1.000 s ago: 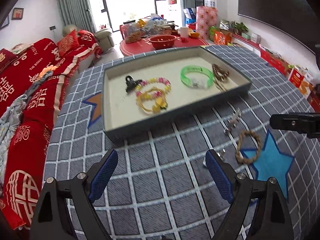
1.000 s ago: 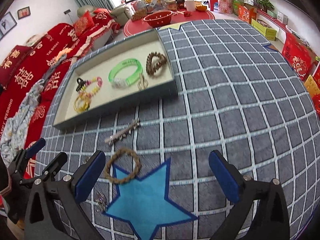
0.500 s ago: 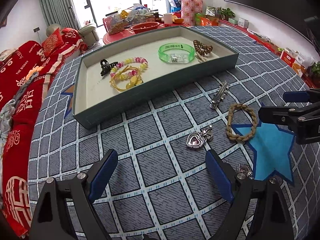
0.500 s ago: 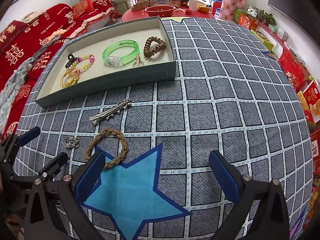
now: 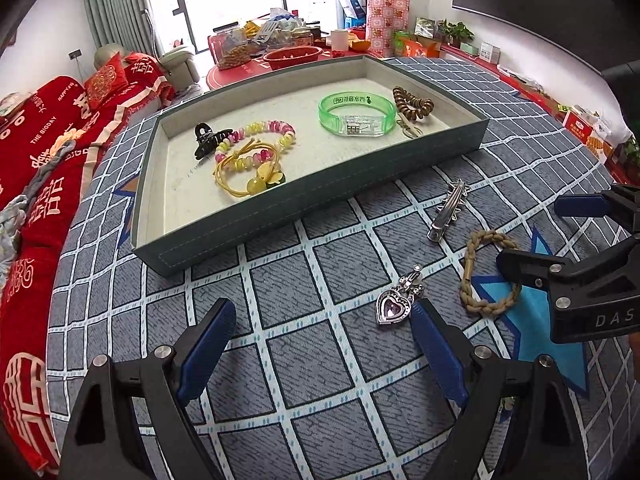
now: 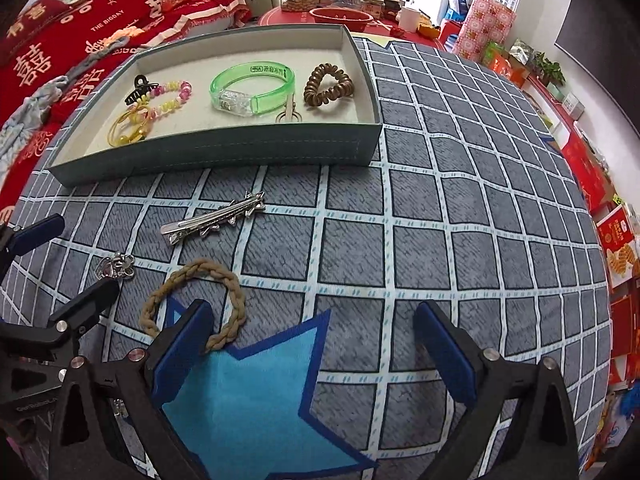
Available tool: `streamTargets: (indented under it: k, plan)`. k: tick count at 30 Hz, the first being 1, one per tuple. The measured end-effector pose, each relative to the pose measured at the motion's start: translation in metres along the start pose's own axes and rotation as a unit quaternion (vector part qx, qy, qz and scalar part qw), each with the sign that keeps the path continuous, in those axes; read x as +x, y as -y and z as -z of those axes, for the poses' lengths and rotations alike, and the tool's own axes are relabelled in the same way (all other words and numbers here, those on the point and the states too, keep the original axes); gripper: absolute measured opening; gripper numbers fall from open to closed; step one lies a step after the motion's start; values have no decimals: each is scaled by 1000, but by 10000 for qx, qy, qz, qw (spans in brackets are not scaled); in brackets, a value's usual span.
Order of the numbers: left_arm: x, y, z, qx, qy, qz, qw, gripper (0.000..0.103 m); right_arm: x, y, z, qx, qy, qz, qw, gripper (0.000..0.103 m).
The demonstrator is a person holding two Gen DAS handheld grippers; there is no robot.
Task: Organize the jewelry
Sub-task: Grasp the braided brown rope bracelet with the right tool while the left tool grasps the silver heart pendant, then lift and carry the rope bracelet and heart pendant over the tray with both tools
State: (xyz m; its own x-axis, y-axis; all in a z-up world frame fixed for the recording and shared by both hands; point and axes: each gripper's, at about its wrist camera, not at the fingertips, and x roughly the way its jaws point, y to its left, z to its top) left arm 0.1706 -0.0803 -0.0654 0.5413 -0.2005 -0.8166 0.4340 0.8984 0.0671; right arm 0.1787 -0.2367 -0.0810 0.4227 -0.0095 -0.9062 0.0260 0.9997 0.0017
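Left wrist: heart pendant (image 5: pixel 394 304) touching left gripper (image 5: pixel 324 336) finger; braided bracelet (image 5: pixel 486 268) beside.

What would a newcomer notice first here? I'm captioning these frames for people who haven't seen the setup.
Probably the green-grey tray on the checked cloth, holding a bright green bangle, a pink-and-yellow bead bracelet and a black claw clip. In front of it, loose on the cloth, lie a silver hair clip, a braided tan ring and a heart pendant, with both open grippers, left and right, nearby.
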Motion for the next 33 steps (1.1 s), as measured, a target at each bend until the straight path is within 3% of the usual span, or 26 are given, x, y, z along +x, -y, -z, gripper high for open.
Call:
streamTargets:
  k: [3, 10, 12, 15, 19, 22, 33]
  plan:
    - [2, 1, -2, -64, 8, 16, 10000, 99, 0, 3, -2, 22, 20, -54, 10000, 96]
    - [4, 4, -6, -78, 1, 93, 9999, 96, -10, -14, -6, -486, 130, -262, 9984, 54]
    - [4, 4, -6, -100, -27, 314, 9995, 84, -10, -18, -8, -539, 117, -301, 9980, 47]
    - [0, 13, -5, 47, 1, 364, 9993, 70, -12, -24, -7, -662, 114, -365, 9971, 34]
    - [-5, 26, -5, 292, 10, 521, 9982, 33, -12, -35, -3, -828, 87, -416, 9957, 8]
    - [-8, 31, -3, 361, 18, 477, 9982, 31, -14, -41, 0, -870, 118, -296, 9957, 7]
    - [-39, 7, 3, -58, 267, 539, 9982, 31, -44, -11, 5, -202, 389, -546, 9975, 7]
